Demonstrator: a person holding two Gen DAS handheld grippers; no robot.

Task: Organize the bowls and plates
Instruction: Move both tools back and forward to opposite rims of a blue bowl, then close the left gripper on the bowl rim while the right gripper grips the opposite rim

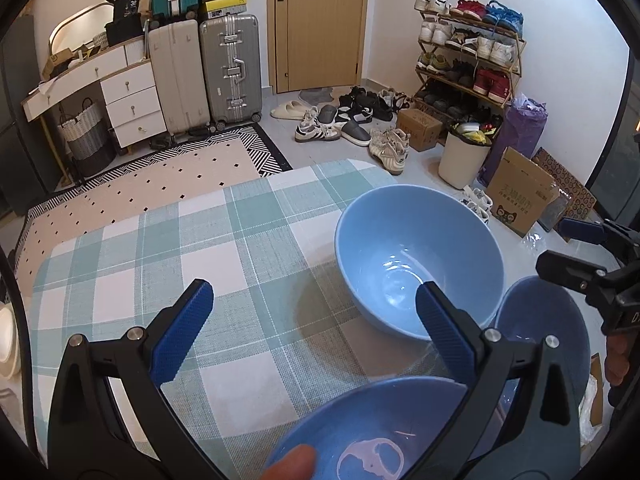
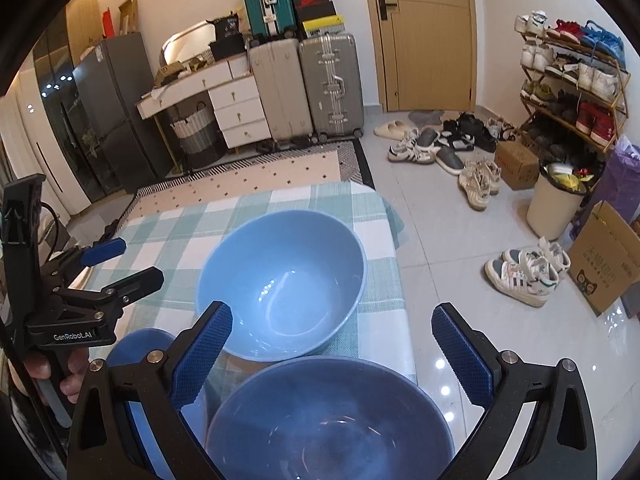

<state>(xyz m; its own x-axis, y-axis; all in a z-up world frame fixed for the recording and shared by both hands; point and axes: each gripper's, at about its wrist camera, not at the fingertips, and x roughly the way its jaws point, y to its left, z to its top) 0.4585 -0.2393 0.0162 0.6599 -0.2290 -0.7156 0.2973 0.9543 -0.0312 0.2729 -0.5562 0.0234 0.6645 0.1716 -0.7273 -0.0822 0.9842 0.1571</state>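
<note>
I see three blue bowls on the checked tabletop (image 1: pixel 160 240). The light bowl (image 1: pixel 416 264) sits upright by the table's right edge, toward the far right corner, glossy inside and empty. The dark bowl (image 2: pixel 328 420) is just nearer than it and close beside it, at the right edge too, also empty; I cannot tell whether the two rims touch. A third bowl (image 1: pixel 372 432), mid-blue, is at the near edge to the left of the dark one, with a pale ring-shaped mark on its bottom and nothing else in it.

My left gripper (image 1: pixel 316 320) hangs over the third bowl with its blue pads (image 1: pixel 184 332) spread wide and nothing between them; a fingertip (image 1: pixel 292 464) shows at the bottom of that view. My right gripper (image 2: pixel 332 344) is above the dark bowl, jaws also wide and empty, the light bowl's near rim showing between the fingers.

The tabletop left of the bowls is bare cloth out to the far left corner. A white dish (image 1: pixel 8 344) shows at the left edge, mostly cut off. Past the right edge the tiled floor drops away, with a bin (image 2: pixel 556 208) and sneakers (image 2: pixel 524 272) below.
</note>
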